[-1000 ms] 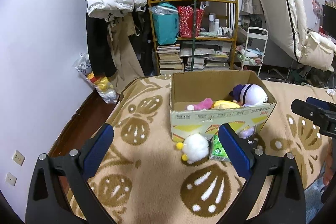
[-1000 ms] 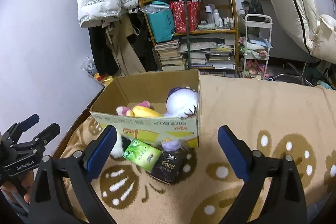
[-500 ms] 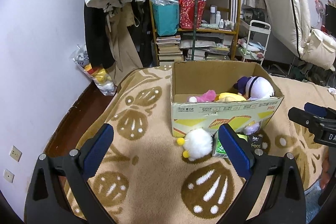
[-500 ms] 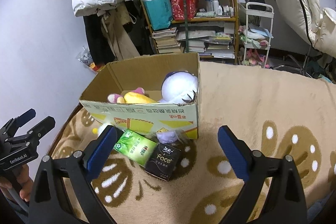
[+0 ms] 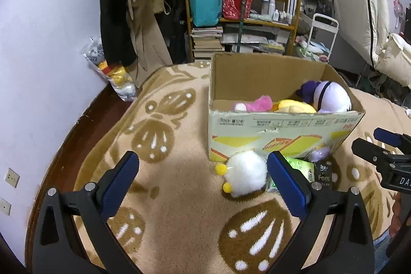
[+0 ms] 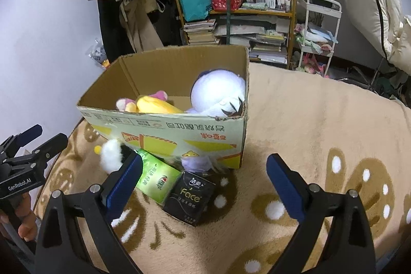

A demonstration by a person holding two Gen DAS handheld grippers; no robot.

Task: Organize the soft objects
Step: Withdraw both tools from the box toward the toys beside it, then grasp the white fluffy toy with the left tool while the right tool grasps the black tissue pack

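Both claws are spread wide and hold nothing: the left gripper (image 5: 203, 171) hovers over the patterned blanket (image 5: 179, 209) with the white fluffy plush (image 5: 245, 177) just inside its right finger, the right gripper (image 6: 204, 173) above the green tissue pack (image 6: 156, 177) and black Face tissue pack (image 6: 190, 197); all three lie against the cardboard box (image 6: 179, 130), which holds a white-and-purple plush (image 6: 218, 91), a yellow plush (image 6: 156, 107) and a pink plush (image 5: 257, 104)

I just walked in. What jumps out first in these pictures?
An open cardboard box sits on a tan patterned blanket, holding a big white plush beside yellow and pink ones. A fluffy white pompom toy and two tissue packs, green and black, lie in front of the box.
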